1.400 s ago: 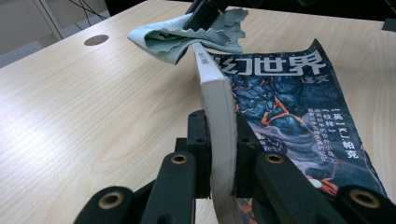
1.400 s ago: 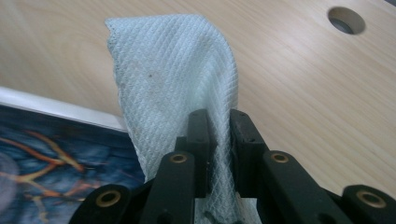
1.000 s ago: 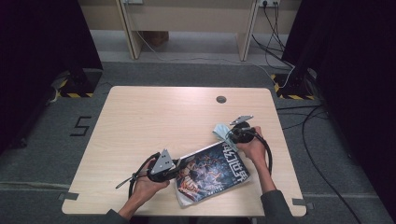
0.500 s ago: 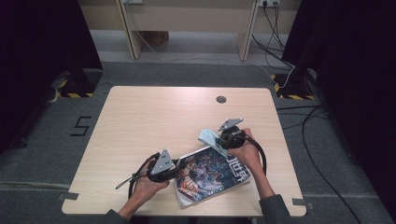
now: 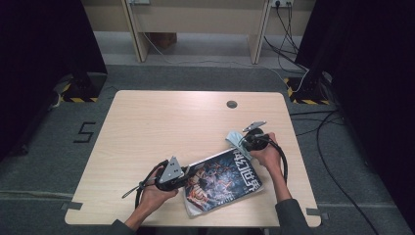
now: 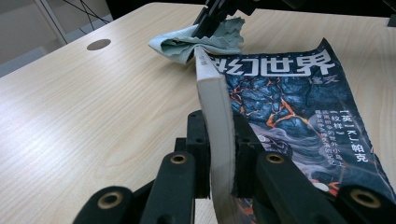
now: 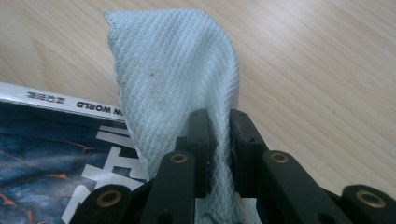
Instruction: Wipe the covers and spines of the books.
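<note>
- On the pale wooden desk [image 5: 161, 127], toward five o'clock from its middle, a glossy paperback book with a dark blue and orange cover and large white characters [image 5: 222, 178] is lying slightly askew, its spine running along the side nearer the desk's centre.
- At the book's eight o'clock corner, the left gripper [image 5: 183, 177] is pinching the book's spine edge; in the left gripper view [image 6: 219, 154] the fingers [image 6: 198, 140] are pressing on both sides of the white page block, which is standing up between them, so they are clamped shut on the book.
- At the book's one o'clock corner, the right gripper [image 5: 243, 142] is holding a crumpled pale green-white cloth with a diamond weave [image 5: 236, 139]; in the right gripper view [image 7: 219, 154] the fingers [image 7: 246, 149] are closed tight on a fold of the cloth [image 7: 173, 84].
- The cloth is touching the book's far corner and draping partly over the cover's title edge [image 7: 56, 140], with the rest hanging over bare desk.
- A round dark cable hole [image 5: 232, 104] is sitting at twelve o'clock from the cloth, well apart from it.
</note>
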